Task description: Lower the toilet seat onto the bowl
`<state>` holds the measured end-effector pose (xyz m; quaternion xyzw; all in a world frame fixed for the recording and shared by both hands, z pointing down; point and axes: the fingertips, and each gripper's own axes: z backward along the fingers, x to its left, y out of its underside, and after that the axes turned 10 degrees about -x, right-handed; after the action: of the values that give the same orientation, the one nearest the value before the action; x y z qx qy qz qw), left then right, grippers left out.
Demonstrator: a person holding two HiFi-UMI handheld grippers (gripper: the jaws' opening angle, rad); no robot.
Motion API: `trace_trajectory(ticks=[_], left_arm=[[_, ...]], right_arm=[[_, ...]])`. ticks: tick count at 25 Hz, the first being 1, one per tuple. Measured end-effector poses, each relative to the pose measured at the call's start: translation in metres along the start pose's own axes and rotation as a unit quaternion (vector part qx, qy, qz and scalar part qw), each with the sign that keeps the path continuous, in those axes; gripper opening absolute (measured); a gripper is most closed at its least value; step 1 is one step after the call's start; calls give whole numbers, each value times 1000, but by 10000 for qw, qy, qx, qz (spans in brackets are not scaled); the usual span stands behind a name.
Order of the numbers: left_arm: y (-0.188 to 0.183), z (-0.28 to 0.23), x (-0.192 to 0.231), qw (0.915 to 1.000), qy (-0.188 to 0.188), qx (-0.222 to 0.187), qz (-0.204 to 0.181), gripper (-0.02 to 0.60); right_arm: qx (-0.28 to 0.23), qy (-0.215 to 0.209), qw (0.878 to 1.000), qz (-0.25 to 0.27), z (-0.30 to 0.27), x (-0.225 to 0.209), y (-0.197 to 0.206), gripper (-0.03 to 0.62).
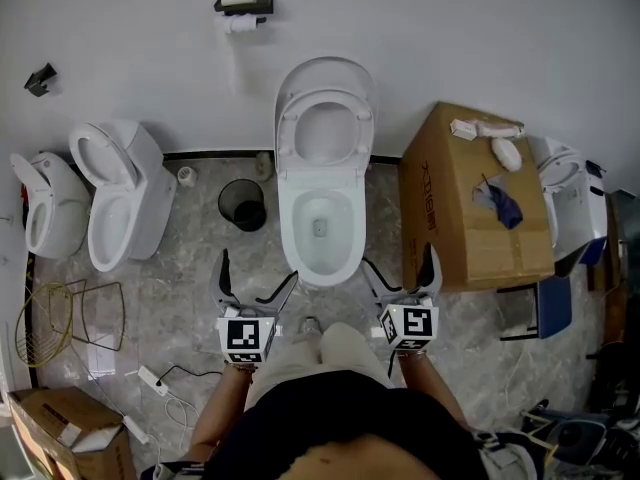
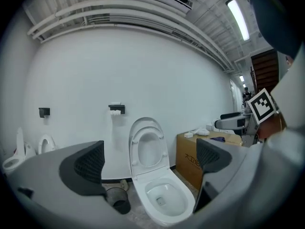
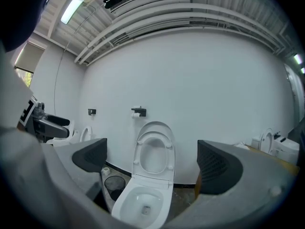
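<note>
A white toilet stands against the wall in the middle of the head view. Its seat (image 1: 325, 130) is raised and leans on the upright lid, and the bowl (image 1: 320, 230) is uncovered. My left gripper (image 1: 258, 274) hovers open at the bowl's front left. At the front right my right gripper (image 1: 398, 264) is open too. Neither touches the toilet. In the left gripper view the seat (image 2: 148, 150) and bowl (image 2: 165, 200) show between the wide-apart fingers (image 2: 86, 168). The right gripper view shows the raised seat (image 3: 155, 160) and the bowl (image 3: 142, 205) farther ahead, nothing between its jaws.
A black waste bin (image 1: 242, 205) sits left of the bowl. A cardboard box (image 1: 475, 200) stands close on the right. Two more toilets (image 1: 120, 196) line the left wall, with a wire rack (image 1: 62, 320) and a power strip (image 1: 152, 377) on the floor. A paper holder (image 1: 243, 8) hangs above.
</note>
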<state>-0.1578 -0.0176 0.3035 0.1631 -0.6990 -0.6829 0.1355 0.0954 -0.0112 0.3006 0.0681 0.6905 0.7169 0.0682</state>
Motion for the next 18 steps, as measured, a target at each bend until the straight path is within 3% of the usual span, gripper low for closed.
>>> trace_trajectory(ticks=[9, 11, 18], left_arm=[[8, -52, 23, 9999, 27, 42, -124, 575], [13, -60, 26, 9999, 13, 146, -81, 575], [15, -99, 21, 9994, 266, -118, 208, 575]], right_arm=[[-8, -153, 9998, 128, -51, -9, 10, 581], [43, -211, 9997, 127, -62, -11, 17, 581], [126, -270, 9996, -27, -106, -30, 34, 581]])
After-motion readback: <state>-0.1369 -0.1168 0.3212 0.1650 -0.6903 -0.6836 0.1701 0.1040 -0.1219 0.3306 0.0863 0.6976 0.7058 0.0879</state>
